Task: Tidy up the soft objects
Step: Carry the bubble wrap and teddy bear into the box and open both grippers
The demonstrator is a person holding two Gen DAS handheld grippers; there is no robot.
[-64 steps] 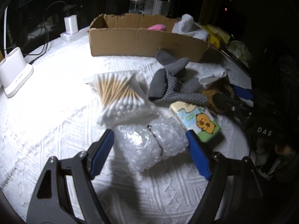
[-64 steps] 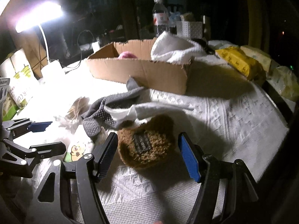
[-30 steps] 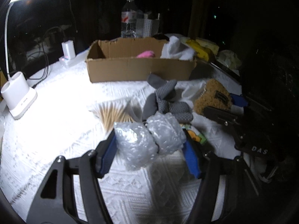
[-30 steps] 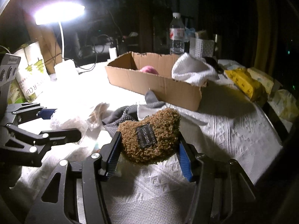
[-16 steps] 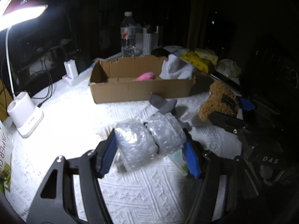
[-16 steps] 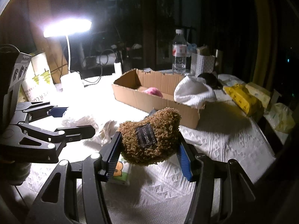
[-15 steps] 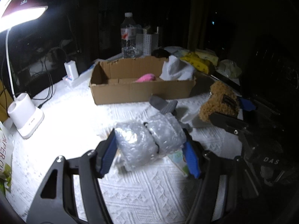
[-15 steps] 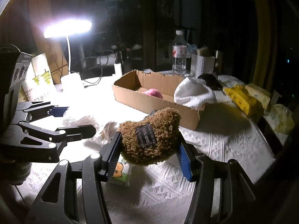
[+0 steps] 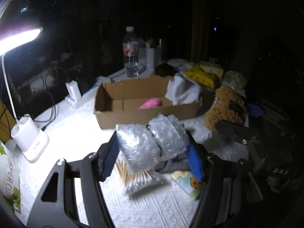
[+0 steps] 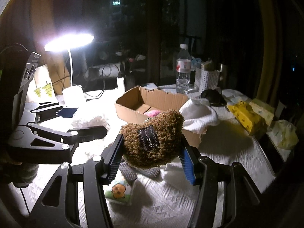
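My left gripper (image 9: 152, 159) is shut on a bubble wrap bundle (image 9: 150, 142) and holds it in the air in front of the cardboard box (image 9: 144, 114). My right gripper (image 10: 152, 158) is shut on a brown fuzzy plush (image 10: 153, 138), which also shows in the left wrist view (image 9: 226, 108), raised above the table near the box (image 10: 133, 112). The box holds a pink soft item (image 9: 151, 102) and a white towel (image 9: 182, 91) draped over its right end. A grey dotted glove (image 10: 140, 172) lies on the table under the plush.
A cotton swab pack (image 9: 136, 178) and a cartoon tissue pack (image 10: 118, 190) lie on the white tablecloth. A desk lamp base (image 9: 30, 142), charger (image 9: 73, 91), water bottle (image 9: 131, 55) and yellow packs (image 10: 245, 117) ring the box.
Both grippers have risen and moved forward toward the box with their loads. The bubble wrap and the plush now hang higher above the table.
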